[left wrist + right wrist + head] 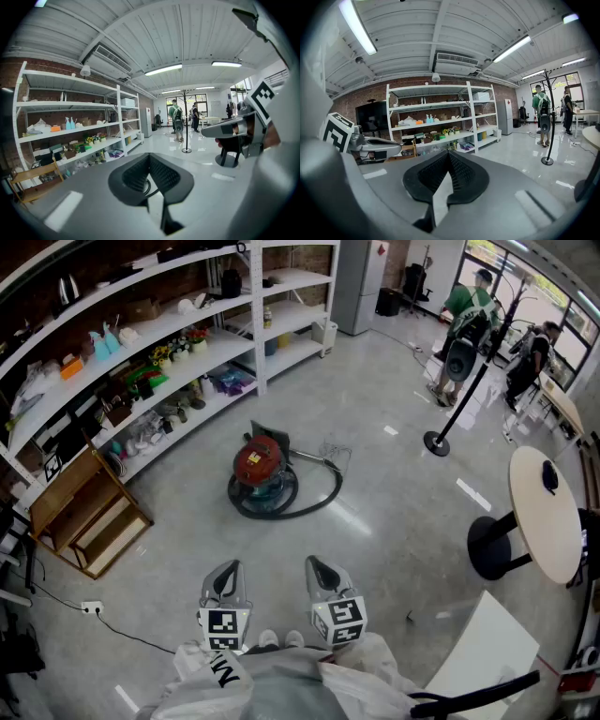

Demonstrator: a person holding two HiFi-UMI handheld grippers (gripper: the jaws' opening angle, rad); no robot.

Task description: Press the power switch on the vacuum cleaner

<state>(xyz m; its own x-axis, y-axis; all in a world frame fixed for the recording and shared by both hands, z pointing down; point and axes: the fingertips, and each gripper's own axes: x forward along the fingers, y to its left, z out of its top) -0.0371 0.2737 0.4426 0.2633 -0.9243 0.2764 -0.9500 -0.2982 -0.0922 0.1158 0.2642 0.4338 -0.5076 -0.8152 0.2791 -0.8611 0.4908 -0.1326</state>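
Left gripper [227, 570]: jaws were closed tip to tip with nothing between them; it was held close to the body at the near edge.
Right gripper [317, 566]: likewise closed and empty, just right of the left one; closed tips would probably suit poking a switch.
Floor [394, 521]: open concrete separated both grippers from the machine.
Vacuum cleaner [262, 465]: the red canister stood far and slightly left, well apart from the grippers.
Hose [323, 493]: looped round the vacuum cleaner's base.
Power switch: too small to make out; an approach seemed needed first.
Shelving [187, 352]: stood far left, behind the vacuum cleaner.

Glossy polished concrete floor [394, 493], shiny red vac [259, 461] top, wood rack [82, 514], matt white metal shelving [291, 279]
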